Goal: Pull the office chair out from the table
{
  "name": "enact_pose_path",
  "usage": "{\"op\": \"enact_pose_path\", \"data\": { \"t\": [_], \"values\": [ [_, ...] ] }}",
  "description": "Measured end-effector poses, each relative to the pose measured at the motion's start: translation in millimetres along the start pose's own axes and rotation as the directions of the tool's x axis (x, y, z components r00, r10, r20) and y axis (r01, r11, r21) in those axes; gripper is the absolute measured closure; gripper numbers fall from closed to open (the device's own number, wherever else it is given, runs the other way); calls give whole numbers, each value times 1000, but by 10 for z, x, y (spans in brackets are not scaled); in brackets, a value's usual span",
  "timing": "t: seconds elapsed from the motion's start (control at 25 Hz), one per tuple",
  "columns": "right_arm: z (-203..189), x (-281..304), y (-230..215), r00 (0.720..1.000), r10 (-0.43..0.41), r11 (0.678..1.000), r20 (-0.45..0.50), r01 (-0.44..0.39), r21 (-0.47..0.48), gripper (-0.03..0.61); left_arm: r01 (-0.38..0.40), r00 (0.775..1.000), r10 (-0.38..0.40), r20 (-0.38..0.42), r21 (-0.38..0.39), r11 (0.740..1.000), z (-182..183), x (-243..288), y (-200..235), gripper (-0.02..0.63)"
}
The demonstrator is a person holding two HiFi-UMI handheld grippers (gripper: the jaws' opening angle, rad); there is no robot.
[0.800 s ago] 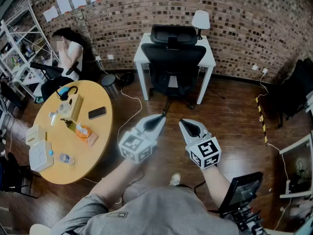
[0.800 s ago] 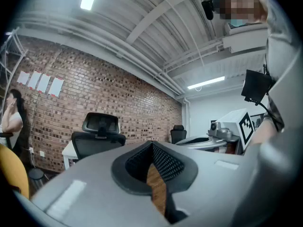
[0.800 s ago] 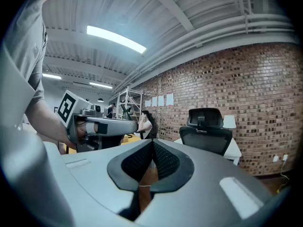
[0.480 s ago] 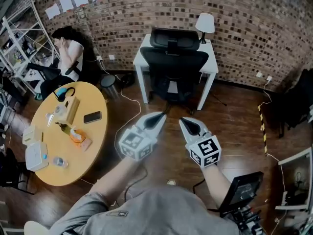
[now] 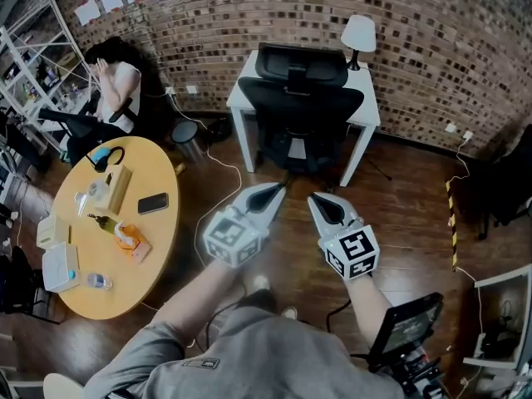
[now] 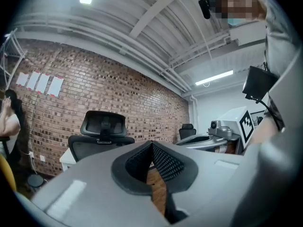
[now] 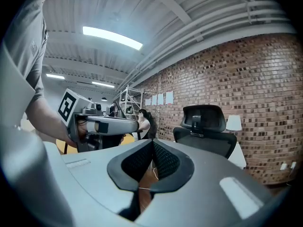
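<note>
A black office chair (image 5: 301, 106) with a headrest is tucked under a small white table (image 5: 362, 106) against the brick wall. The chair also shows in the left gripper view as a black office chair (image 6: 100, 135) and in the right gripper view as a black office chair (image 7: 206, 130). My left gripper (image 5: 278, 192) and right gripper (image 5: 317, 201) are held side by side over the wooden floor, a short way in front of the chair and apart from it. Both point towards it, shut with nothing between the jaws.
A round yellow table (image 5: 154, 248) with a phone, boxes and a bottle stands at the left. A person (image 5: 112, 81) sits by metal shelves (image 5: 33, 65) at the far left. A white lamp (image 5: 359, 33) stands on the white table. Cables (image 5: 218, 169) trail on the floor.
The view has crept forward: the chair and white table now sit slightly closer and more to the right. Both grippers stay shut and side by side.
</note>
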State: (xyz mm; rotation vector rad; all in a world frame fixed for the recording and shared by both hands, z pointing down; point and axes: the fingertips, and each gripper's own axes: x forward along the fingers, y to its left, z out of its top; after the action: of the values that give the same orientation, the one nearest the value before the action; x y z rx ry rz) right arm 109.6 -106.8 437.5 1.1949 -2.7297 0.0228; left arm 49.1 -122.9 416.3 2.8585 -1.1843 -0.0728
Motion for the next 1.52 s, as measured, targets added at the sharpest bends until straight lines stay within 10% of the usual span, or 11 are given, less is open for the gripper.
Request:
{"op": "enact_pose_path", "data": {
  "t": [1.24,1.52],
  "values": [
    [-104,2078,-2258,973,-181,959,-140,144,-242,547,73,989,-40,-142,233,970,-275,1740,2868,607],
    [-266,2304,-2923,958,-195,941,-210,122,-316,452,52,972,26,-234,321,946,-488,2160,3433,481]
  ]
}}
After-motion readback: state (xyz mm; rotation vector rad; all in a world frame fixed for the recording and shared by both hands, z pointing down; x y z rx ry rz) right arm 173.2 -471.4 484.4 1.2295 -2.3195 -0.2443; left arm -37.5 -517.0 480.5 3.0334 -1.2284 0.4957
